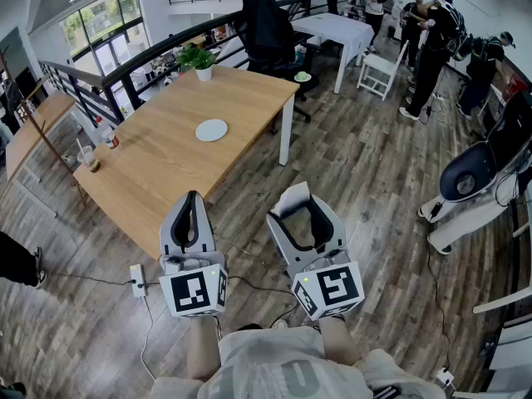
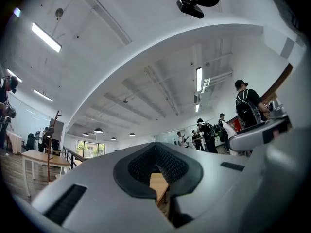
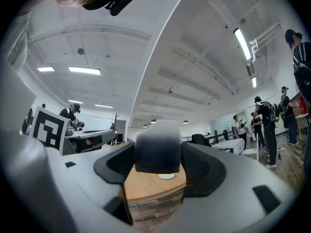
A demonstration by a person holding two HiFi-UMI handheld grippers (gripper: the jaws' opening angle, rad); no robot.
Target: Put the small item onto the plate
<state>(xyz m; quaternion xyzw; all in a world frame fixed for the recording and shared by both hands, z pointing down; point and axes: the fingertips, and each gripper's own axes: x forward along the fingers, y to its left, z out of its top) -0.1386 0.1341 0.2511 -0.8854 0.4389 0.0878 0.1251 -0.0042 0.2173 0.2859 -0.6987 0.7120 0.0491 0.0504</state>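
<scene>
A small white-and-grey item point(image 1: 294, 195) sits between the jaws of my right gripper point(image 1: 304, 209), whose wide-set pads press on both its sides; in the right gripper view the small item point(image 3: 156, 142) fills the gap between the pads. A white plate point(image 1: 211, 130) lies near the middle of the wooden table point(image 1: 158, 169), ahead of both grippers and apart from them; the plate point(image 3: 166, 176) shows small below the item. My left gripper point(image 1: 192, 199) hovers over the table's near corner, its jaws together with nothing in them.
A potted plant point(image 1: 198, 59) stands at the table's far end; a cup point(image 1: 87, 158) and a bottle point(image 1: 110, 140) stand at its left edge. A power strip point(image 1: 137, 279) lies on the floor. Black chair point(image 1: 268, 27), white table point(image 1: 337, 27), several people point(image 1: 432, 40) behind.
</scene>
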